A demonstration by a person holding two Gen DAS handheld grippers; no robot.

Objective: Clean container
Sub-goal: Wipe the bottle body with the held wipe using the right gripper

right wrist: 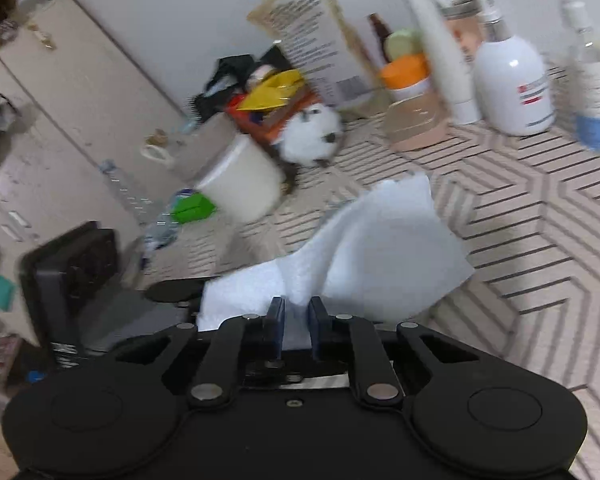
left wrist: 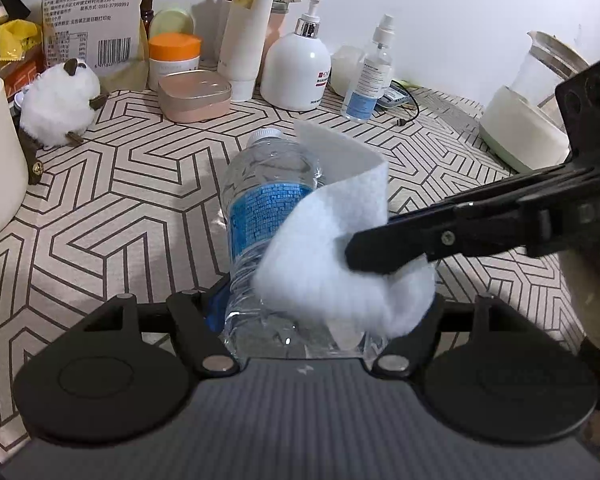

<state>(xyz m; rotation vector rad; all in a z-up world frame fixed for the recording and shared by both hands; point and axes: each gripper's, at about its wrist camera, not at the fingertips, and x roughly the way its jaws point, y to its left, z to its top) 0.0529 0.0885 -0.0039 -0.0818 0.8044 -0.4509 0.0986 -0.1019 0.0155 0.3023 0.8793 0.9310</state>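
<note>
Your left tool (left wrist: 296,316) clamps the crinkly clear water bottle (left wrist: 268,208); your right tool (right wrist: 298,320) pinches a soft white cloth (right wrist: 380,248) against it.

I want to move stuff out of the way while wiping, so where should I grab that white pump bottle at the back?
Take the white pump bottle by its narrow silver neck under the pump head, coming from the front. It stands upright, the body looks wide for a tool, and a tube and spray bottle crowd its sides.
</note>
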